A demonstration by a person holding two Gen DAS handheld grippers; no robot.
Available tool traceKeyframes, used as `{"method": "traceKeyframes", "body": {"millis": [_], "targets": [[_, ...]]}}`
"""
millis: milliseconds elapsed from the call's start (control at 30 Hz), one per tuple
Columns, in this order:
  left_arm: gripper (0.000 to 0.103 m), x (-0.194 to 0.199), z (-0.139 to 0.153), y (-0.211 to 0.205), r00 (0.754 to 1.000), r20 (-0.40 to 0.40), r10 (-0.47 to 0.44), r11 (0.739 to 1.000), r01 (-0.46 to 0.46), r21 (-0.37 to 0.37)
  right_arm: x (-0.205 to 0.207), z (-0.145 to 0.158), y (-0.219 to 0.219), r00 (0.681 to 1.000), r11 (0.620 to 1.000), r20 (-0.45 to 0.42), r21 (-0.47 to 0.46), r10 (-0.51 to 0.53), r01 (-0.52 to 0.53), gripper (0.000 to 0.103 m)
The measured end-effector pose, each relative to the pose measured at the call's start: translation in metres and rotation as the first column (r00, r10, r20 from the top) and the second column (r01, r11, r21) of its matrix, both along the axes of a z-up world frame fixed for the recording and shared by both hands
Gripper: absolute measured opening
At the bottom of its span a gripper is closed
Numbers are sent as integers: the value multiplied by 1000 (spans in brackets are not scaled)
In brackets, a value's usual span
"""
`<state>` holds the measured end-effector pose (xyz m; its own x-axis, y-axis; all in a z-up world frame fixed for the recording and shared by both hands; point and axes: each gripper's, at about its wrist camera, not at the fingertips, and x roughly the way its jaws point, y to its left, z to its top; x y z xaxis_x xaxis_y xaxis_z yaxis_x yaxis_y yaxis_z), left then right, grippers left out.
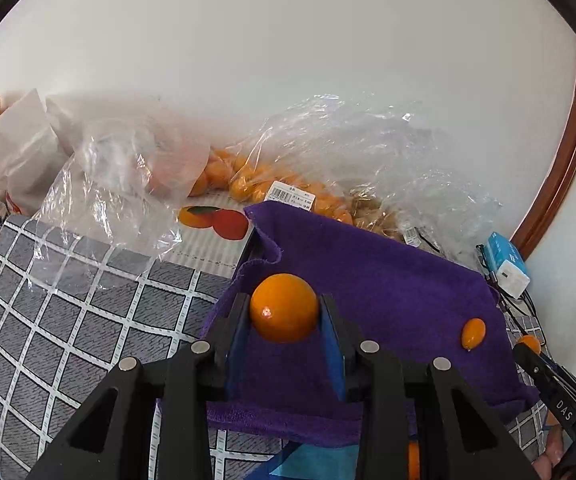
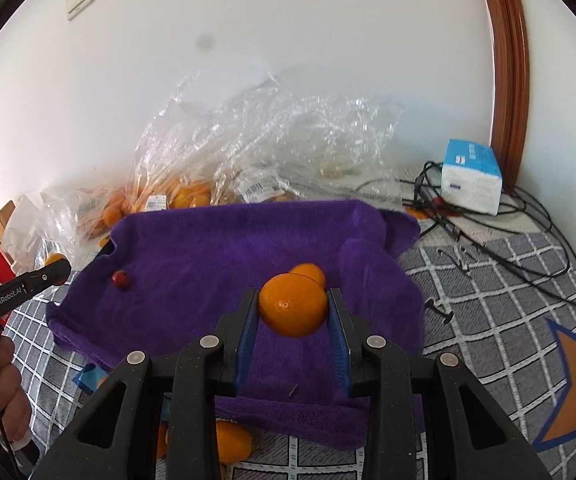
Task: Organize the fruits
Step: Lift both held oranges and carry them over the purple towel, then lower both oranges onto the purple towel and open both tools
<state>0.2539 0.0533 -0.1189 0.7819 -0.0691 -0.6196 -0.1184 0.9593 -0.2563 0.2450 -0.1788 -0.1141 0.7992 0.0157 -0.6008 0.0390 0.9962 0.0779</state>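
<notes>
Left jaws (image 1: 285,312): you grip an orange (image 1: 283,307) at the tips, low centre of the left view, over the towel (image 1: 388,280).
Right jaws (image 2: 292,312): you clamp another orange (image 2: 292,310), low centre of the right view; a second fruit (image 2: 311,273) lies just behind.
Towel: a small fruit (image 1: 473,333) lies at right.
Bags (image 1: 288,188): more fruit, by the wall.
Risk: round, glossy skin held only at the tips could slip and roll off the towel; releasing near loose fruit may knock it away.
</notes>
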Motion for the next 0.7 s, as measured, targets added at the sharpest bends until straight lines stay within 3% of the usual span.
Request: {"method": "traceKeyframes", "body": {"millis": [233, 700], "targets": [[32, 6, -22, -2, 1000, -31, -5, 1000, 5, -6, 5, -17, -5, 999, 999, -47, -26, -28, 26, 34], [32, 10, -34, -9, 998, -63, -6, 999, 8, 31, 10, -33, -3, 993, 996, -111, -81, -35, 26, 34]]}}
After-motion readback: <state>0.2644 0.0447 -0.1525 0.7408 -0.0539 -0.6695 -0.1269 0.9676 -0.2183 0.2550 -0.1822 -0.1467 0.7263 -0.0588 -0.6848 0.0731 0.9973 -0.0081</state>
